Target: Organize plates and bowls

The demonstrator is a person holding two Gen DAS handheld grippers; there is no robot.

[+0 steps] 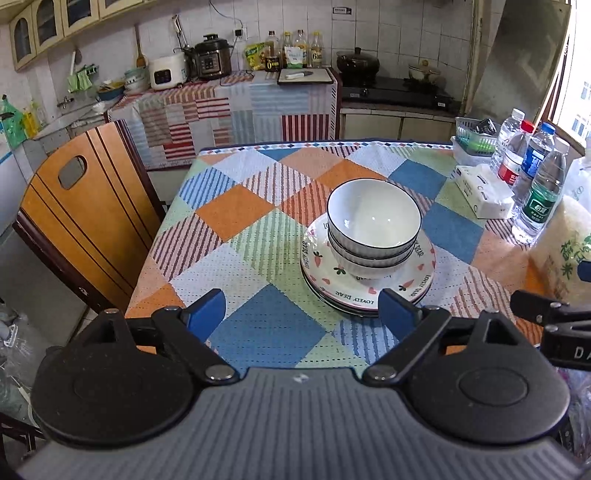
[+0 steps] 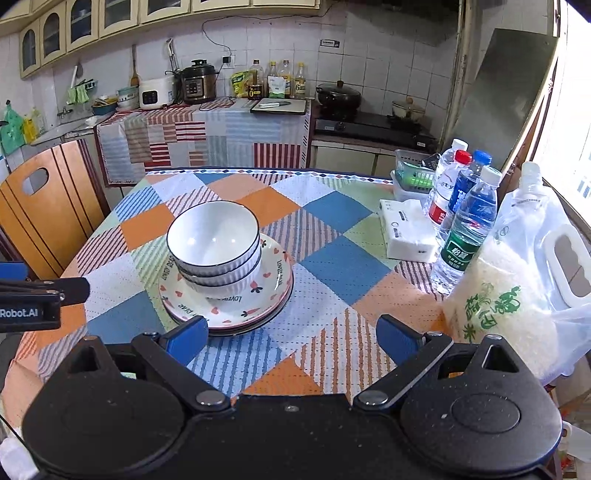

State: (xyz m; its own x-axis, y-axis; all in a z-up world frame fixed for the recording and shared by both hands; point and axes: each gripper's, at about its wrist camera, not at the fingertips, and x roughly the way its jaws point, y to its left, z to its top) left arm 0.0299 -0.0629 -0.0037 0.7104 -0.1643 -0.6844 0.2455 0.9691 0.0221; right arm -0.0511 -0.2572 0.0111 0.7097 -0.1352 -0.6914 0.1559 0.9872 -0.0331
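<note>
The surface [image 1: 258, 236], under a patchwork cloth, carries a stack of plates [image 1: 369, 284] printed with hearts and carrots near its middle. Three nested white bowls [image 1: 373, 225] with dark rims sit upright on the top plate. A bag of rice [image 2: 509, 295], water bottles [image 2: 469, 221] and a tissue pack [image 2: 406, 229] stand along the window side. The left claw [image 1: 303, 314] is spread wide, empty, just short of the plates; the right claw [image 2: 291, 339] is likewise spread and holds nothing.

Place: a home kitchen.
Back wall: white tiles, cream wall cabinets [image 2: 74, 22].
Counter: rice cooker [image 1: 167, 72], pressure cooker [image 1: 212, 57], oil bottles [image 1: 295, 50].
Stove: black pot [image 1: 357, 61] on a gas hob [image 1: 397, 94].
Foreground: tabletop [image 1: 258, 236] under patchwork cloth.
</note>
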